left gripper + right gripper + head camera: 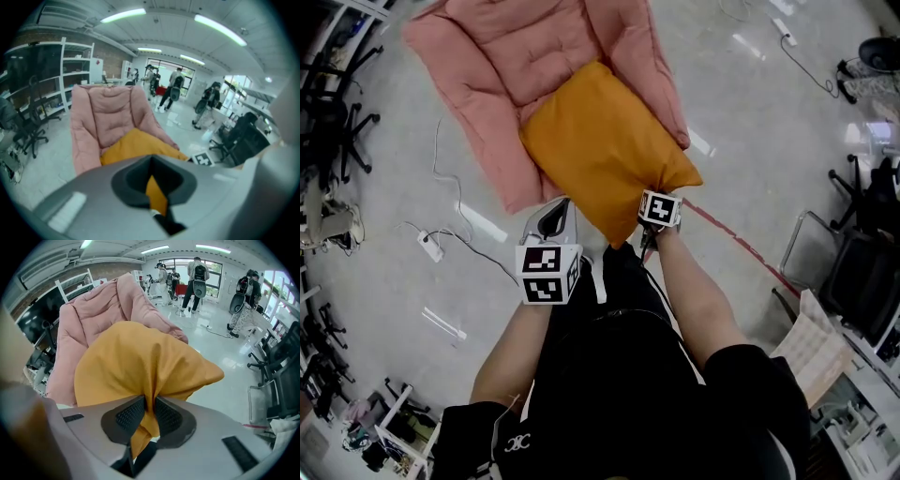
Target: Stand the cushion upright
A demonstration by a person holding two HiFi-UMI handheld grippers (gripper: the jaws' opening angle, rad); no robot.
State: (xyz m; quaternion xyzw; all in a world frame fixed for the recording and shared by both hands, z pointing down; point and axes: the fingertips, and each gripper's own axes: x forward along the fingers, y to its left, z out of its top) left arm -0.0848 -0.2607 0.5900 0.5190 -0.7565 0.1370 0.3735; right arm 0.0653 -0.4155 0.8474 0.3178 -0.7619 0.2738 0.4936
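Item: orange square fabric cushion [600, 150], plump, not yet upright.
Location: lying on a pink quilted floor lounger [487, 84], near edge drawn toward the person.
Right gripper [151, 416]: clamped on a bunched near corner of the cushion cover, with a tail of cloth pulled through between the ribbed pads.
Left gripper [152, 187]: closed down to a narrow slot with a strip of the orange cover in it. Judged a pinch on the other near edge, shallower than the right.
Handling (judged): light, soft, loosely filled. Prone to sagging and folding rather than pivoting as a slab. Not fragile. Unlikely to slide off ribbed pads, though liable to pull out of a thin pinch.
Hold (judged): both near corners, kept well apart. Deeper bite preferable, taking filling as well as cover.
Surface: padded and yielding, with little firm footing for a cushion edge. Raised lounger back behind the cushion usable as a prop.
Floor [394, 169]: pale grey, smooth, glossy, carrying a white power strip with cable [429, 246] and a red tape line [741, 246].
Room: open workshop space with black office chairs [337, 122], white shelving [70, 61] and people standing [197, 275] well away by the windows.
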